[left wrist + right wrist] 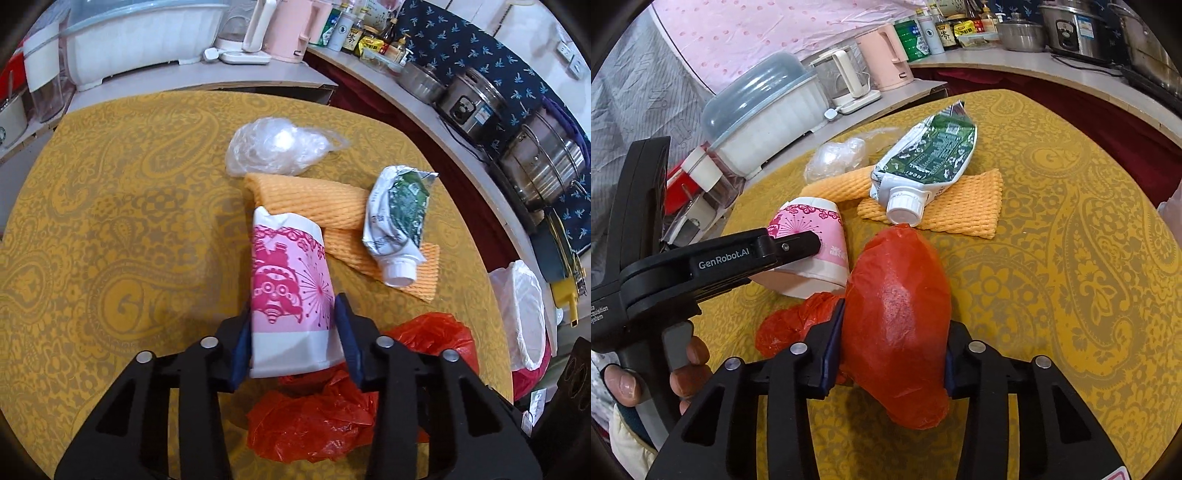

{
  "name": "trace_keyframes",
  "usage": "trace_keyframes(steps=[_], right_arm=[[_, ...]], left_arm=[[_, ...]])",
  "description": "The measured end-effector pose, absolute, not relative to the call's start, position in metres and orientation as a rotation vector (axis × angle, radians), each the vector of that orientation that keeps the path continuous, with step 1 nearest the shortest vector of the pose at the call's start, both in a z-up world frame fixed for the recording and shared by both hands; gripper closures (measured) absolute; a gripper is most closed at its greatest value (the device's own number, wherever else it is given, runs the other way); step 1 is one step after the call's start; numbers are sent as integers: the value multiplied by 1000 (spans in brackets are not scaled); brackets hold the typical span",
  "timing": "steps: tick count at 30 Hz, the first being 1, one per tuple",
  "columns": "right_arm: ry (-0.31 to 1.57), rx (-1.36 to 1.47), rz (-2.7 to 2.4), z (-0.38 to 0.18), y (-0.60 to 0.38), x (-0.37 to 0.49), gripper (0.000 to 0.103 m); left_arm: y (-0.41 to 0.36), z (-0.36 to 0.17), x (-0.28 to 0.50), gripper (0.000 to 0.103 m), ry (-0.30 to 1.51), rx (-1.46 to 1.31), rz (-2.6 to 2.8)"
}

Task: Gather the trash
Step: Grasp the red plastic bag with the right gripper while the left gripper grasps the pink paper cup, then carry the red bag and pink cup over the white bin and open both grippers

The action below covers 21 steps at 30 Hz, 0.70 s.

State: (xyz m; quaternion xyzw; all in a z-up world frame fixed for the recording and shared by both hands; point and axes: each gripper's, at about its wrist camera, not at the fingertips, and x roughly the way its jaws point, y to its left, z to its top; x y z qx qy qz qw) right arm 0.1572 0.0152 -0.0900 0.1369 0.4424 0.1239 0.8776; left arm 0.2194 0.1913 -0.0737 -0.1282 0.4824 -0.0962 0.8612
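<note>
**Both jaws loaded: cup on the left, red bag on the right**

My left gripper (pixel 293 334) is clamped across a crushed pink-and-white paper cup (pixel 290 291), blue pads pressed on both sides near its base. The cup points away from me, over the yellow paisley table (pixel 110 221). In the right wrist view the same left gripper (pixel 798 247) comes in from the left with the cup (pixel 812 243) pinched in it, and the hand (pixel 657 376) is wrapped on its handle.

My right gripper (pixel 892 350) is closed on a crumpled red plastic bag (pixel 897 325). The bag bulges up between the fingers and trails left, under the cup. From the left wrist the red bag (pixel 332 398) sits just below and to the right of the cup.

Other trash on the table:
- squashed green-and-white tube with white cap (pixel 397 218), lying on an orange mesh sleeve (pixel 321 206). Seen from the right wrist, the tube's cap (pixel 904 208) is just beyond the tip of the red bag.
- clear crumpled plastic bag (pixel 277 147), just beyond the orange mesh, farther from me.

White-lined bin (pixel 524 314) stands off the table's right edge, in the left wrist view only. Kettles, bottles and steel pots line the counter behind.
</note>
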Motion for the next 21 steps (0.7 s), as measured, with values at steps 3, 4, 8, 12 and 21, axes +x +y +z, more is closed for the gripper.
trace_keyframes(steps=[3, 4, 8, 12, 21], right_arm=[[900, 293, 254, -80, 6, 146, 64], [891, 296, 250, -76, 1, 142, 64], [844, 316, 224, -59, -21, 123, 64], [794, 346, 184, -44, -47, 107, 64], [671, 400, 50, -12, -116, 75, 64]], left_arm=[[191, -60, 207, 68, 992, -270, -206], [190, -56, 204, 69, 984, -266, -207], [179, -33, 188, 70, 940, -231, -211], [164, -9, 176, 70, 900, -201, -231], [108, 34, 150, 70, 827, -117, -312]])
